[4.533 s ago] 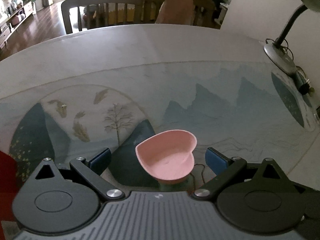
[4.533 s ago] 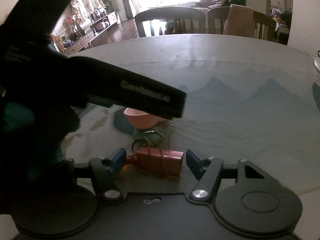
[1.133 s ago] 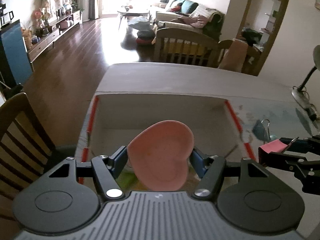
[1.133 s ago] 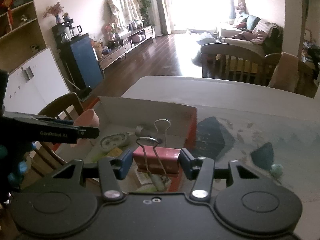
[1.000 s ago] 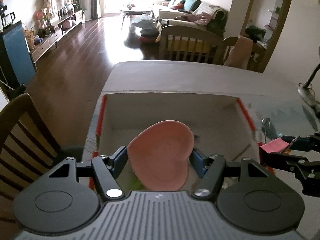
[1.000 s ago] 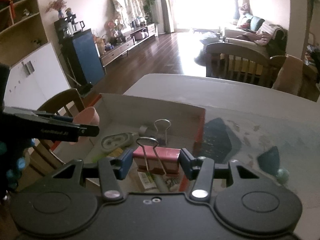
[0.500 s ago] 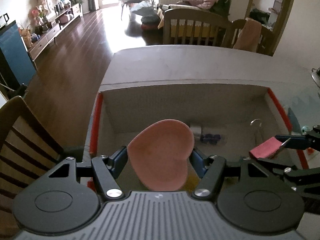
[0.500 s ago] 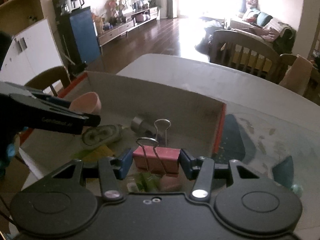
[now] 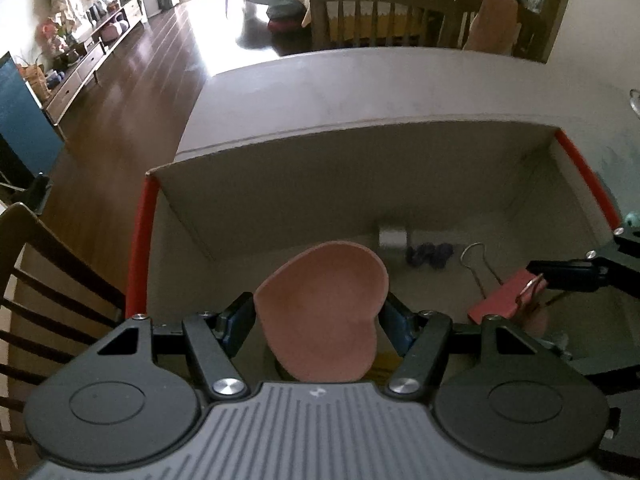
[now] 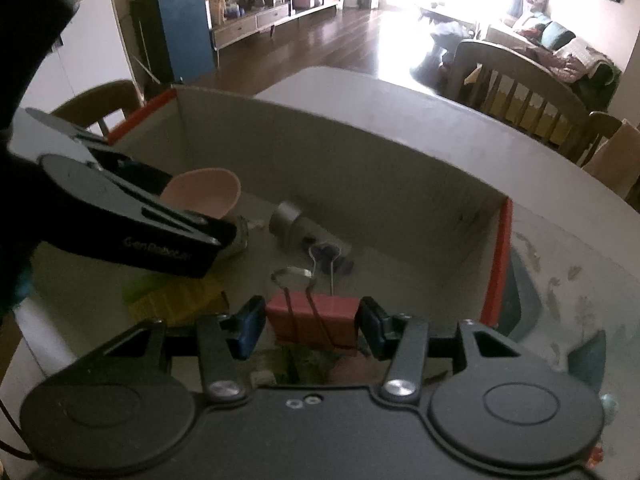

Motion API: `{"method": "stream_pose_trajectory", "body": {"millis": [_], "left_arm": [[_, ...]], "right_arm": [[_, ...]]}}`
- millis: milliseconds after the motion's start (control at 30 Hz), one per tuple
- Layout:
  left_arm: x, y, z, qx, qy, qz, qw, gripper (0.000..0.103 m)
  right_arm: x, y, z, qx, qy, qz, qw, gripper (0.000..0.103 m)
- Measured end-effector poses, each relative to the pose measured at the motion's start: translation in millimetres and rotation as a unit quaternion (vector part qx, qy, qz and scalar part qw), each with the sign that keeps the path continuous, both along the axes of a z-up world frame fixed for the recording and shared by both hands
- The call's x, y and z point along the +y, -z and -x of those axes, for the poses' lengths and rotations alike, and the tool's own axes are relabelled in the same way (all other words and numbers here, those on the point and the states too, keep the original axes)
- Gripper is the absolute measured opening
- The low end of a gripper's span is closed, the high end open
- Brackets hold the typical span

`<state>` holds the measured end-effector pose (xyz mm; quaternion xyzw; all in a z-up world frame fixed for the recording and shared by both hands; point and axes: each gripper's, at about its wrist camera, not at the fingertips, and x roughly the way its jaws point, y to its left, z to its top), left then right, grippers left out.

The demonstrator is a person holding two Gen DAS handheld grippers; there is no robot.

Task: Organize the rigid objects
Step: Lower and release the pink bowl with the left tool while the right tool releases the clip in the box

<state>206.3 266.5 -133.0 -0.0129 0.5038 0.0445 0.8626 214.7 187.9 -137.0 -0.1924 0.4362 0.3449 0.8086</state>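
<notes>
My left gripper point(image 9: 318, 322) is shut on a pink heart-shaped dish point(image 9: 324, 312) and holds it over the inside of an open cardboard box with red edges point(image 9: 360, 160). The dish also shows in the right wrist view point(image 10: 204, 194), at the left. My right gripper point(image 10: 311, 326) is shut on a red binder clip point(image 10: 312, 320) and holds it inside the same box point(image 10: 360, 168). The clip also shows in the left wrist view point(image 9: 502, 296), at the right.
On the box floor lie a grey cylinder point(image 10: 286, 218), a dark blue item point(image 10: 332, 254), a roundish tape-like item point(image 10: 236, 240) and yellow and green pieces point(image 10: 176, 300). The box stands on a table point(image 9: 360, 80). Wooden chairs point(image 9: 384, 12) stand around it.
Both grippers have moved forward and down into the box with their loads. The box walls now fill more of both views. Neither gripper has opened.
</notes>
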Motion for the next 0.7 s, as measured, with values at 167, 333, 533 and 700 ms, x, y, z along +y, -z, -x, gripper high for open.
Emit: {"method": "stream_pose_trajectory", "body": {"millis": [167,333,533,700], "left_arm": [[-3,4,-3,0.02,0.013,-0.001,0.9997,0.068],[-2,6,1,0.028,0.013,0.005,0.9995,0.067],[-4,0,11,0.019,0.009,0.009,0.9997,0.069],[-8,-11,23,0.009,0.008,0.008,0.9999,0.069]], "right_arm": [[-2,-1,-2,0.009,0.0,-0.004,1.0,0.051],[-6,-3,-1,0.016,-0.001,-0.011,1.0,0.055],[-16,-11,4,0.015,0.003,-0.026,1.0,0.059],[-25,-23,8,0.013,0.01,-0.043,0.999,0.059]]}}
